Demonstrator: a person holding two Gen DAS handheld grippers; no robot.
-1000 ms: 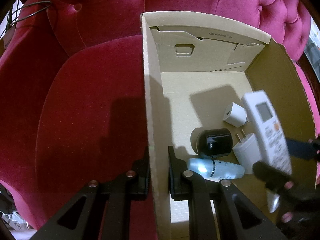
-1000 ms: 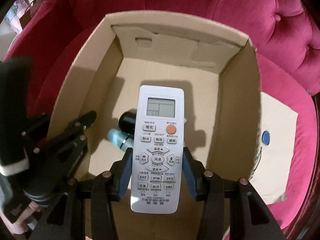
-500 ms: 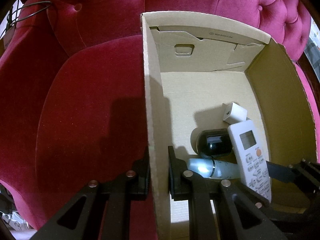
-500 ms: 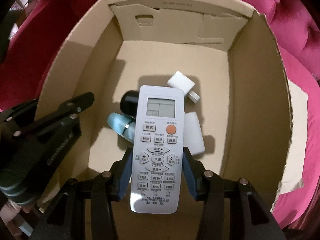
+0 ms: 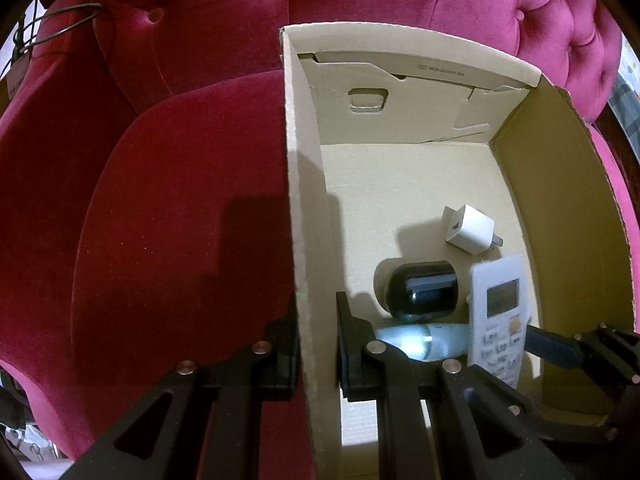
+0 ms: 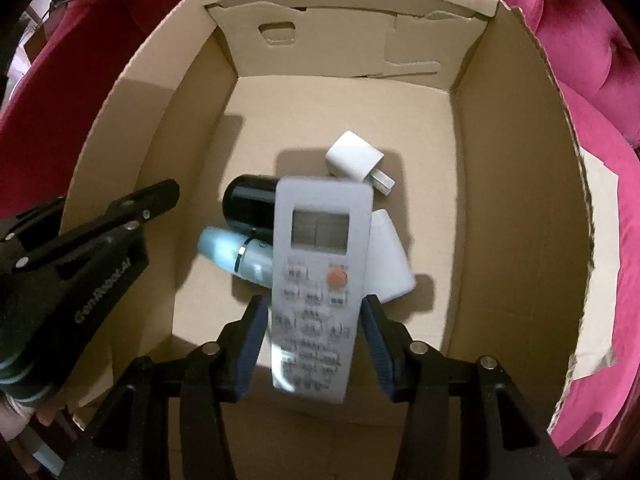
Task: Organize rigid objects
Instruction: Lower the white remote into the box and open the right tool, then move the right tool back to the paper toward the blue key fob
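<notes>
The right tool (image 6: 312, 332) (jaws just opening) lowered the remote (image 6: 318, 280) into the box (image 6: 516, 184).

Left gripper (image 5: 318, 344) points steeply down, jaws clamped tight. Right gripper (image 6: 314, 338) points down, jaws just opening, pads apart.

The open cardboard box (image 6: 500, 168) sits on the red velvet sofa (image 5: 168, 208), filling the frame in the right wrist view. On its floor, centre frame, the white air-conditioner remote (image 6: 320, 280) overlies the pale blue tube (image 6: 228, 250) at left and the white flat charger (image 6: 388, 260) at right. The black rounded case (image 6: 250, 200) lies above the tube, and the white cube plug adapter (image 6: 354, 160) lies above the remote.
</notes>
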